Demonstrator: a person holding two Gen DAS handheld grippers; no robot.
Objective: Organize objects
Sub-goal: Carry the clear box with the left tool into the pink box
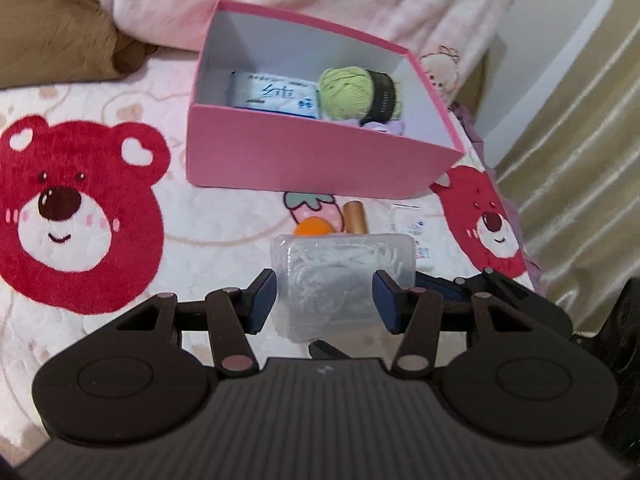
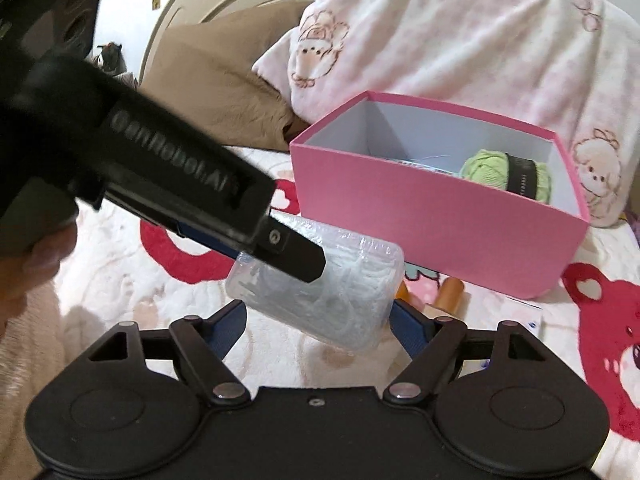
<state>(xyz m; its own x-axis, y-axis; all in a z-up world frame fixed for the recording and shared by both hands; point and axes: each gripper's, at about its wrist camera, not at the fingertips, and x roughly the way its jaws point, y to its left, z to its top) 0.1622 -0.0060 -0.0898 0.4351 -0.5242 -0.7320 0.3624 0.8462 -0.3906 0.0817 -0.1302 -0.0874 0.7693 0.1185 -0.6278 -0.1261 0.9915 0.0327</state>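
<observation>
My left gripper [image 1: 325, 298] is shut on a clear plastic box of white floss picks [image 1: 340, 280] and holds it above the bed, short of the pink box [image 1: 312, 160]. The same clear box [image 2: 320, 300] shows in the right wrist view, held by the left gripper's fingers [image 2: 296, 256]. My right gripper [image 2: 318, 326] is open, its blue pads on either side of the clear box's lower end; whether they touch it I cannot tell. The pink box [image 2: 440, 224] holds a green yarn ball [image 1: 352, 92], a tissue pack [image 1: 276, 96] and something lilac.
An orange ball [image 1: 314, 227] and a brown cylinder [image 1: 355, 218] lie on the bear-print blanket [image 1: 80, 208] in front of the pink box. A brown pillow [image 1: 52, 24] and a pink plush blanket [image 2: 460, 40] lie behind. A curtain [image 1: 580, 160] hangs at the right.
</observation>
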